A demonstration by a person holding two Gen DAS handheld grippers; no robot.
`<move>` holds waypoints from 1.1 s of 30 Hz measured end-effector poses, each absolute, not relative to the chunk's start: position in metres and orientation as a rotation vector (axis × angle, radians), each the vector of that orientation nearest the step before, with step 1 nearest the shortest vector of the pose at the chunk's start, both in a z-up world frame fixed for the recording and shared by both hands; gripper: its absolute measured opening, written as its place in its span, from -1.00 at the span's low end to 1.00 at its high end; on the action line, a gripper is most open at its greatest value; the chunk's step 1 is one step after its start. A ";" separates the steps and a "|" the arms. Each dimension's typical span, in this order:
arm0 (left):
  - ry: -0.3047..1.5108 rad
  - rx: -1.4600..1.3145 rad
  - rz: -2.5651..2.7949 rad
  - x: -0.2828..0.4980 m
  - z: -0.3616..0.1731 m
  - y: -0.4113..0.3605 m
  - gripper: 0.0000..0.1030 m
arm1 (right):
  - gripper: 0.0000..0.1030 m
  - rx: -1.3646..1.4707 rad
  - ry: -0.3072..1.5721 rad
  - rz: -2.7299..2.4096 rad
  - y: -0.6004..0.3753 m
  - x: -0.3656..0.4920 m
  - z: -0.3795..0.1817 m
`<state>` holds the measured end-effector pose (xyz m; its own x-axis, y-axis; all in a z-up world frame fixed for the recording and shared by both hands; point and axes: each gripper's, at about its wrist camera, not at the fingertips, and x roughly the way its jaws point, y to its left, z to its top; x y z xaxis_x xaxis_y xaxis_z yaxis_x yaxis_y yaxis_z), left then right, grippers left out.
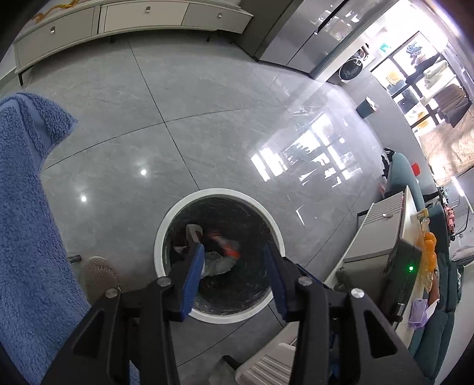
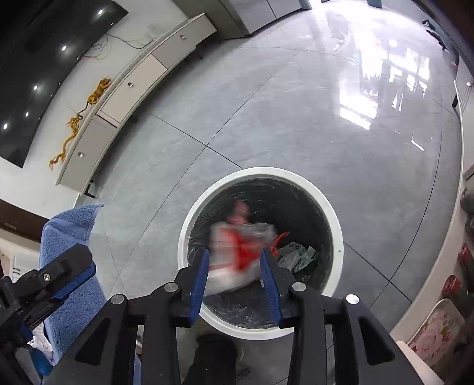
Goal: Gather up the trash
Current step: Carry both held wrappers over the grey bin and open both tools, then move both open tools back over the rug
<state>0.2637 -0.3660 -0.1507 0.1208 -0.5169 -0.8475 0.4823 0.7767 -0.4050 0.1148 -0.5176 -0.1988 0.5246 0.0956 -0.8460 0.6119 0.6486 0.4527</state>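
Note:
A round bin with a white rim [image 1: 219, 194] [image 2: 266, 171] and a black liner stands on the grey tiled floor, directly below both grippers. My left gripper [image 1: 234, 251] is open over its mouth with nothing between the blue pads; crumpled wrappers [image 1: 216, 262] and a blurred orange piece [image 1: 228, 247] lie inside. My right gripper [image 2: 234, 254] hangs over the same bin, jaws apart. A white and red wrapper [image 2: 237, 251] shows blurred between its fingers, loose from the pads, above greenish packets [image 2: 299, 251] in the bin.
A blue towel [image 1: 26, 207] [image 2: 71, 237] hangs at the left, with one of the left gripper's fingers [image 2: 68, 266] beside it. A low white cabinet [image 1: 118, 20] [image 2: 133, 86] lines the far wall. A cluttered table [image 1: 411, 237] borders the right. A slipper [image 1: 100, 275] and a dark trouser leg [image 2: 213, 349] stand by the bin.

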 end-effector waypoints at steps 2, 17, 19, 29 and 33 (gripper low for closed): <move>1.233 -0.041 -0.731 0.259 -0.142 -0.354 -0.21 | -0.34 0.838 0.979 -0.363 -0.517 0.112 -0.194; 0.892 -0.098 -0.675 0.178 -0.003 -0.242 0.05 | -0.34 0.684 0.767 -0.220 -0.441 0.076 -0.065; 0.849 -0.103 -0.662 0.165 0.011 -0.220 0.05 | -0.34 0.658 0.739 -0.190 -0.427 0.068 -0.048; 0.668 -0.171 -0.541 0.096 0.065 -0.078 0.07 | -0.12 0.515 0.584 -0.058 -0.350 0.020 0.043; 0.617 -0.197 -0.470 0.073 0.074 -0.026 0.07 | -0.10 0.452 0.544 -0.009 -0.321 0.002 0.069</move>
